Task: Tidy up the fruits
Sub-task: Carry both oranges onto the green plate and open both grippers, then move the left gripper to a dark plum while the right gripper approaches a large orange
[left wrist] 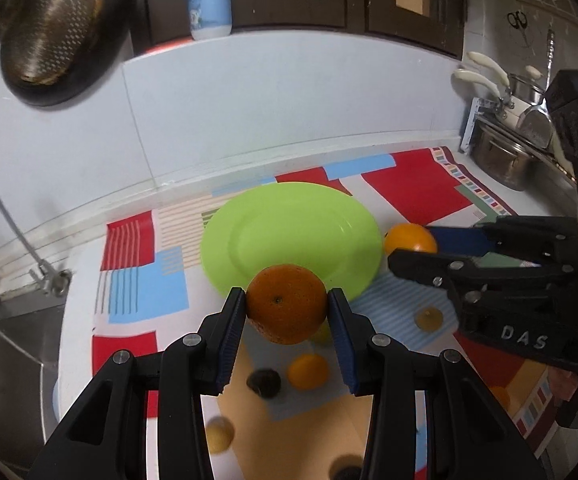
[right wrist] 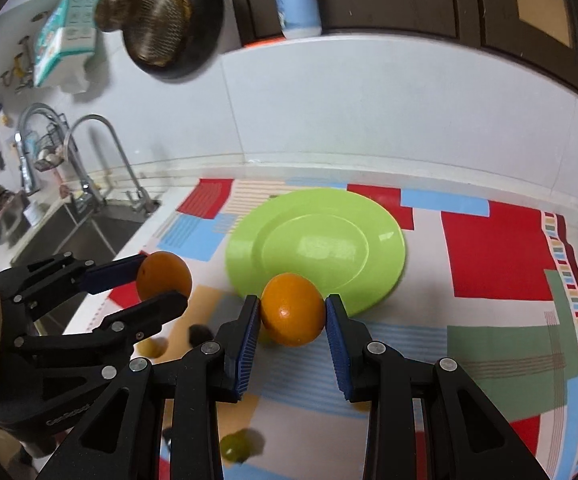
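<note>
Left wrist: orange clamped, navel facing camera

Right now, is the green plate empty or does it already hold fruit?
Empty. The green plate shows bare in both views; each gripper, left and right, holds an orange above the cloth.

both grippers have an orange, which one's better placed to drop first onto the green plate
Slight edge to the right. The right gripper holds its orange just over the green plate's near rim. The left gripper's orange overlaps the rim too, but seems further back.
</note>
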`<state>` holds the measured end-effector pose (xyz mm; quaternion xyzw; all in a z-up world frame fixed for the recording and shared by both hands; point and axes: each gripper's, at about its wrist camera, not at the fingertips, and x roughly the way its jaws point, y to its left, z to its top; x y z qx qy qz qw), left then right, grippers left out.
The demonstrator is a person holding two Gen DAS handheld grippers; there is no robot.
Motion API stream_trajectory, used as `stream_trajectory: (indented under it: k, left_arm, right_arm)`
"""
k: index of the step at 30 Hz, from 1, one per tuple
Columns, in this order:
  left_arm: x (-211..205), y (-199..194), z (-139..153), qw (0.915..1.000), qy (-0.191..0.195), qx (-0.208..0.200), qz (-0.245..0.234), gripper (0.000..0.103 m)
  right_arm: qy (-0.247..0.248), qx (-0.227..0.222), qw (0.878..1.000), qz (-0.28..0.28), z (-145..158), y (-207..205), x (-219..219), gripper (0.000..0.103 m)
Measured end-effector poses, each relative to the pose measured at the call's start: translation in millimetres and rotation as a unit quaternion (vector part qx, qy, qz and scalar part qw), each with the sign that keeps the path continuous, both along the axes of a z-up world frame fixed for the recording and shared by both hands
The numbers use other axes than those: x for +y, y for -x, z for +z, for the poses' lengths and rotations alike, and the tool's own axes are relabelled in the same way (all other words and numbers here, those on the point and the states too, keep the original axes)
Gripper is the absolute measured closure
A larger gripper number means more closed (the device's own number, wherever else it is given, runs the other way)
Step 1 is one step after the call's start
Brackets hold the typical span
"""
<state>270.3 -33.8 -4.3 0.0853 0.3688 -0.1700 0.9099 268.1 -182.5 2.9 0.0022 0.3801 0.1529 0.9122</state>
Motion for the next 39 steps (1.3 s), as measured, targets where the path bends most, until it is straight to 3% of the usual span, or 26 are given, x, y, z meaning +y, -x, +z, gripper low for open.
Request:
stream_trajectory:
  k: [6,13,22,29,31,33,39]
  left_arm:
    - [-1.6,-34.7,-15.7,0.9998,-0.005,0.018,-0.003,0.062]
    - [-3.8,-71.4,-42.3,0.9977,0.003,0.067,-0.007,0.062]
    - [-8.9,-89.9,-61.6,0.9957,-0.007,0.092,-0.009,0.062]
    - [-6.5,-92.1,-65.5,0.9953,-0.009,0.096,-0.004,0.061]
    - [-4.1,-90.4,-63.5,0.9958,-0.007,0.092,-0.002,0.056]
    - [-0.8,-84.5,-56.9,0.9968,-0.009,0.080,0.001,0.056]
    - [11.4,-54.7,-26.2,0.9990,0.002,0.040,0.018,0.048]
  right_arm:
    - [0.020,0.036,0.999,0.007,-21.3,-37.4,0.2,0.069]
    - [0.027,0.071,0.997,0.017,-43.7,-69.9,-1.4,0.069]
    - [0.029,0.098,0.994,0.022,-64.9,-95.0,-0.9,0.069]
    - [0.034,0.093,0.995,0.020,-66.9,-98.1,-0.5,0.068]
    - [0.033,0.085,0.996,0.012,-64.4,-96.1,-1.9,0.067]
    - [0.036,0.077,0.996,0.009,-60.6,-92.3,-1.9,0.060]
    - [0.040,0.040,0.998,0.000,-38.7,-64.0,-0.3,0.060]
